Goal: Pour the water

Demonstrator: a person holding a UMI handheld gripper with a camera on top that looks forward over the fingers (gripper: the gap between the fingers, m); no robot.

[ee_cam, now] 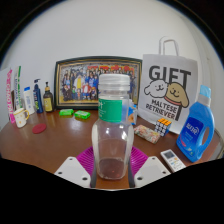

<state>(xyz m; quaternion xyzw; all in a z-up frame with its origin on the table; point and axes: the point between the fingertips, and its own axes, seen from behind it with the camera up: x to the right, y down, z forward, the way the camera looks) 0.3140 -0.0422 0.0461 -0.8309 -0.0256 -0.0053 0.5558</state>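
A clear plastic bottle (112, 125) with a pale screw cap and a green label band stands upright between my fingers, filling the middle of the gripper view. My gripper (112, 166) is shut on the bottle's lower body. The magenta pads (86, 160) press against it from both sides. Through its clear wall I see the brown wooden table (50, 145). How much water is inside cannot be told.
Beyond the bottle, a framed group photo (78, 80) leans on the wall. A white "GIFT" paper bag (168, 92) stands to the right, with a blue detergent bottle (197, 128) and a remote (172, 158) near it. Several small bottles (30, 98) and green pieces (74, 114) sit to the left.
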